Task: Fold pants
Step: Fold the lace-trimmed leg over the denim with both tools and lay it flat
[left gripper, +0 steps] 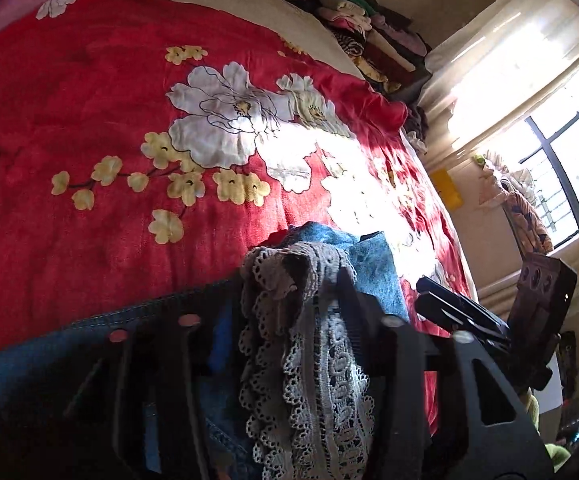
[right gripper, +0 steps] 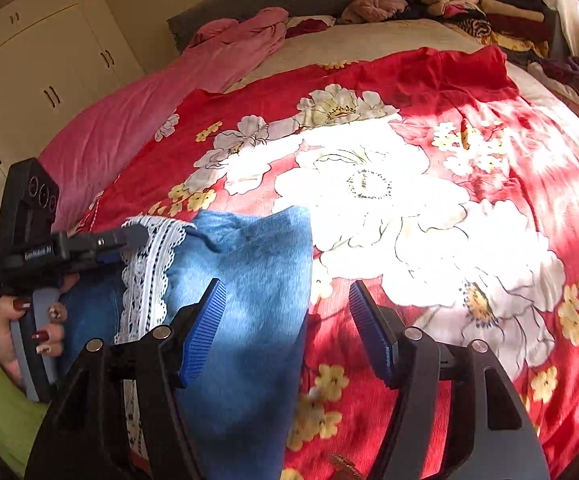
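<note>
The blue denim pants (right gripper: 245, 304) with a white lace trim (right gripper: 149, 264) are held up over the red floral bedspread (right gripper: 469, 168). My left gripper (right gripper: 139, 236) is shut on the lace-trimmed edge of the pants, lifting it. In the left wrist view the lace (left gripper: 309, 344) and denim (left gripper: 369, 264) drape over the left gripper (left gripper: 317, 300) and hide its fingertips. My right gripper (right gripper: 287, 294) is open, its blue pads (right gripper: 205, 332) astride the right edge of the hanging denim without gripping it. The right gripper also shows in the left wrist view (left gripper: 441, 296).
Piles of folded clothes (right gripper: 485, 4) line the far right of the bed. A pink blanket (right gripper: 161, 100) lies along the left side. White wardrobes (right gripper: 33, 64) stand left. A sunlit window (left gripper: 565, 148) with curtains is to the right.
</note>
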`<action>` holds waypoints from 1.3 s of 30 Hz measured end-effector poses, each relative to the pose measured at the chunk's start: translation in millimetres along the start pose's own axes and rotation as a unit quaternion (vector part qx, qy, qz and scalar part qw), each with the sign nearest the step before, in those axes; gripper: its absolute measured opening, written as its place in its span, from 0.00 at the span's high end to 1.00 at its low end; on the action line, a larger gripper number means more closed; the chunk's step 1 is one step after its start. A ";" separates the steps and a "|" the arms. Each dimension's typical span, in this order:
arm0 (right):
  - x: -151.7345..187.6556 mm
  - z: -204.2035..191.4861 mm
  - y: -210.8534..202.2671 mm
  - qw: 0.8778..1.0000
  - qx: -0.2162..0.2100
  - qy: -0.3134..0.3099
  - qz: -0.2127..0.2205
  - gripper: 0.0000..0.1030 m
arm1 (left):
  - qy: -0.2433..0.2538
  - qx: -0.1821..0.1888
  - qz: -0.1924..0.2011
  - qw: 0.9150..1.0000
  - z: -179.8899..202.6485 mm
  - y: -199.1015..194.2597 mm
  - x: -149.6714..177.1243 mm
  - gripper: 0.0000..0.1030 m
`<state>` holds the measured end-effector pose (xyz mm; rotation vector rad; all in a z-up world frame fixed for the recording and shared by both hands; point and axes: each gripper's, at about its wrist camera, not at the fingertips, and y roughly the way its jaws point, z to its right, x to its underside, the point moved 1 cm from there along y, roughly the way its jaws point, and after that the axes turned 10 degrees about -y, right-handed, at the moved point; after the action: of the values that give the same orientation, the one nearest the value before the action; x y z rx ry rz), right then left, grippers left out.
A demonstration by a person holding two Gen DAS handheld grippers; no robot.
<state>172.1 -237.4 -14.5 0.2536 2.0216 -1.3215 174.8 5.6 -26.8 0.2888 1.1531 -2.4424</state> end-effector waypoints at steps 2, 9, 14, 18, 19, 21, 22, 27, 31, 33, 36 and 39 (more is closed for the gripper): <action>-8.8 4.2 16.4 1.000 -0.010 0.007 -0.011 0.40 | 0.003 -0.009 0.003 1.000 4.0 0.7 1.1 0.89; -16.7 -3.2 41.4 0.999 -0.048 -0.004 -0.014 0.72 | 0.028 -0.021 0.040 0.999 4.8 -25.1 0.9 0.89; -13.8 -6.9 48.8 0.999 0.032 -0.040 -0.015 0.77 | 0.017 -0.057 0.022 0.998 -13.1 -1.9 -0.8 0.82; -10.7 -12.2 45.7 0.996 0.054 -0.064 -0.007 0.73 | 0.015 -0.070 0.026 0.997 -17.5 -3.6 2.9 0.71; -11.0 -12.3 41.3 0.996 0.056 -0.064 -0.002 0.69 | 0.015 -0.073 0.029 0.997 -17.3 -8.0 4.1 0.69; -10.4 -11.7 26.1 0.997 0.051 -0.058 0.017 0.61 | 0.023 -0.086 0.040 0.995 -15.2 -19.8 7.8 0.62; -10.0 -12.2 16.9 0.997 0.051 -0.056 0.028 0.54 | 0.028 -0.091 0.046 0.994 -13.6 -27.2 11.1 0.61; 4.5 -24.1 -29.7 0.995 0.036 -0.068 0.064 0.43 | 0.049 -0.096 0.064 0.992 -4.0 -59.8 37.3 0.52; 28.0 -42.6 -53.7 0.994 0.009 -0.091 0.068 0.42 | 0.059 -0.088 0.058 0.993 2.7 -76.6 68.1 0.52; 41.2 -52.4 -60.4 0.992 0.000 -0.105 0.063 0.42 | 0.072 -0.089 0.053 0.992 7.3 -80.4 87.6 0.52; 58.9 -64.0 -64.8 0.991 -0.015 -0.119 0.051 0.42 | 0.084 -0.091 0.035 0.992 10.0 -81.2 117.5 0.67; 71.0 -68.4 -64.5 0.992 -0.026 -0.120 0.038 0.42 | 0.093 -0.078 0.011 0.993 14.5 -78.4 143.4 0.86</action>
<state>56.6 -222.4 2.8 0.1391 1.8246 -1.1893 11.2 -2.0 -15.1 0.4850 1.4034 -2.3293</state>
